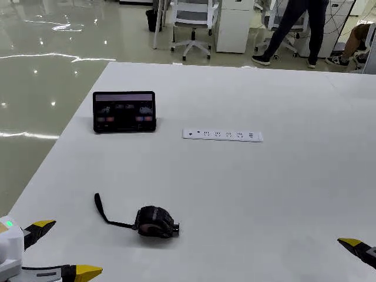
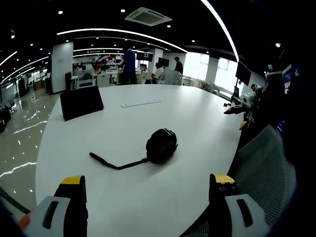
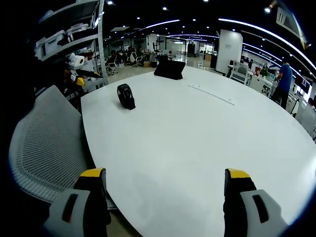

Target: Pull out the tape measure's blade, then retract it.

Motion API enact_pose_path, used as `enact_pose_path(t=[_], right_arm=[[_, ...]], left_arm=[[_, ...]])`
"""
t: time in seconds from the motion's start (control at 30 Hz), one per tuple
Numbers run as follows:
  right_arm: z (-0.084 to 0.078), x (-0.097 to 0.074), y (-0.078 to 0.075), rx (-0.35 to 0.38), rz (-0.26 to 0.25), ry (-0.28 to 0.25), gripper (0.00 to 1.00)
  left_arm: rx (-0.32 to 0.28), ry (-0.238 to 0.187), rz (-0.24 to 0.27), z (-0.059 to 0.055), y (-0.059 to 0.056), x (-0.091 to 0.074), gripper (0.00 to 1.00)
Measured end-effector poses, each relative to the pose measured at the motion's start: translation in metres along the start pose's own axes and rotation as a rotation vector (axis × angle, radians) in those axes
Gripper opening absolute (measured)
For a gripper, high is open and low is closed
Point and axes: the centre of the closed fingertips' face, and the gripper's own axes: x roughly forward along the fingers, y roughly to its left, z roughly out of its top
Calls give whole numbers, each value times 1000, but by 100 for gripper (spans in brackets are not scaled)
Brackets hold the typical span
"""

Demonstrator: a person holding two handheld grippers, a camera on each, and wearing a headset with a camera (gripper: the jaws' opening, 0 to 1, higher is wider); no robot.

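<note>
Here the tape measure (image 1: 155,221) lies on the white surface (image 1: 264,188), its strap (image 1: 103,210) trailing away and its blade seemingly wound in. The left tongs (image 2: 148,179) gape near it. The right tongs (image 3: 165,173) gape well apart from it. A tablet (image 1: 124,111) stands beyond it.

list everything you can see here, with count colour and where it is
tape measure: 1, black, near left part of the table, strap lying out to its left
tablet: 1, black, screen lit, propped up further back on the left
power strip: 1, white, flat on the table, right of the tablet
table: 1, white
office chair: 1, white and grey, on the floor past the far edge
people: several, background
mesh chair: 1, grey, at the near edge
left tool: 1, yellow tips, open, bottom left, apart from the tape measure
right tool: 1, yellow tips, open, over bare table
</note>
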Motion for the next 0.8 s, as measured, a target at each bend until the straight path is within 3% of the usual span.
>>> enact_pose_path(t=[0.07,0.5,0.8], right_arm=[[-1,0,0,-1,-1,5,95],[-6,2,4,-17,5,10,95],[-8,-1,13,-20,0,15,94]], left_arm=[[-3,0,23,0,4,0,100],[0,4,-4,-4,2,3,100],[-4,19,-7,-16,5,8,100]])
